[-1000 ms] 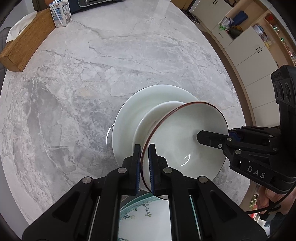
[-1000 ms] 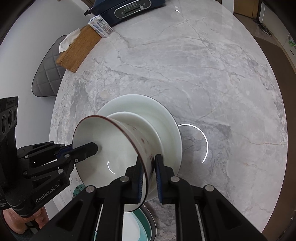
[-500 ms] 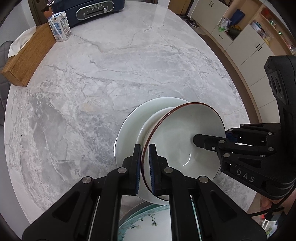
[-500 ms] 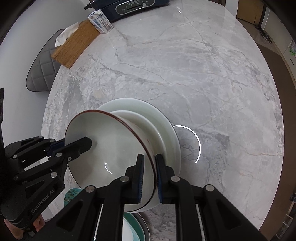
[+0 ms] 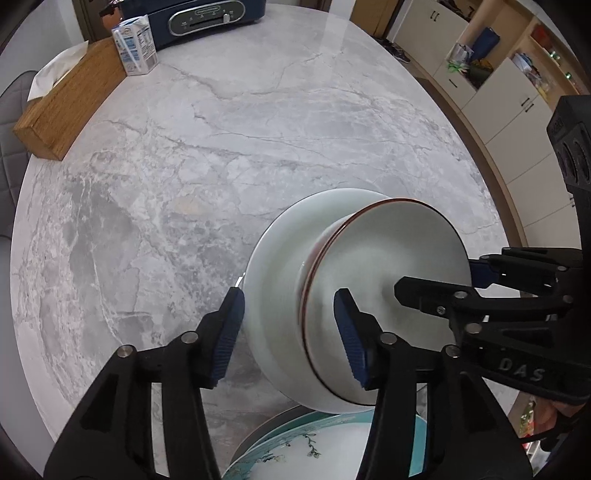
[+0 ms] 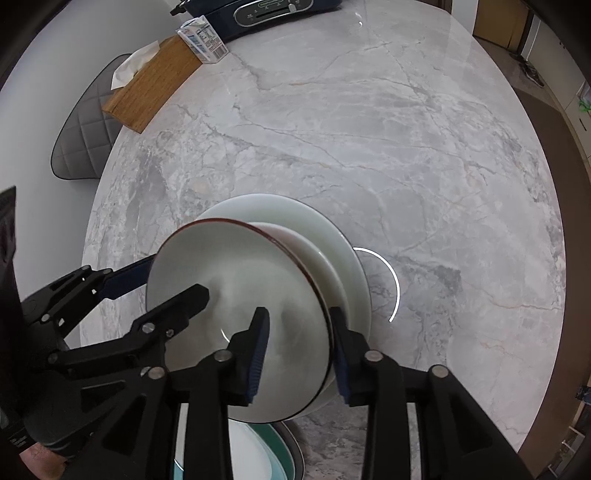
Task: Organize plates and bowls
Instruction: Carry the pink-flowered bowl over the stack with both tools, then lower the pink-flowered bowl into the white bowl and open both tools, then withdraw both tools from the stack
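A round grey marble table [image 5: 258, 140] carries everything. Near its close edge sits a wide white plate [image 5: 280, 258], and in it a stack of bowls: a white bowl [image 6: 325, 269] nested low, and on top a larger white bowl with a dark red rim [image 5: 391, 266]. The top bowl is plain and glossy inside, empty, with a reddish band on its outer wall just below the rim. Just beside the stack, at the very edge of the table, lies a teal plate [image 5: 325, 443] painted with a flowering branch; its white middle is bare.

The left gripper [image 5: 288, 336] points steeply down over the left side of the stack. Its jaws are opening, and the red rim and the plate's edge lie between the blue pads [image 5: 351, 343], which stand clear of them. The right gripper [image 6: 297, 349] also points steeply down from the opposite side. Its jaws are opening too, the bowl's rim between them, and the pads do not appear to press on it.

At the far edge stand a long wooden tissue box [image 5: 66, 110], a small milk carton [image 5: 135, 46] and a dark blue appliance [image 5: 207, 18].
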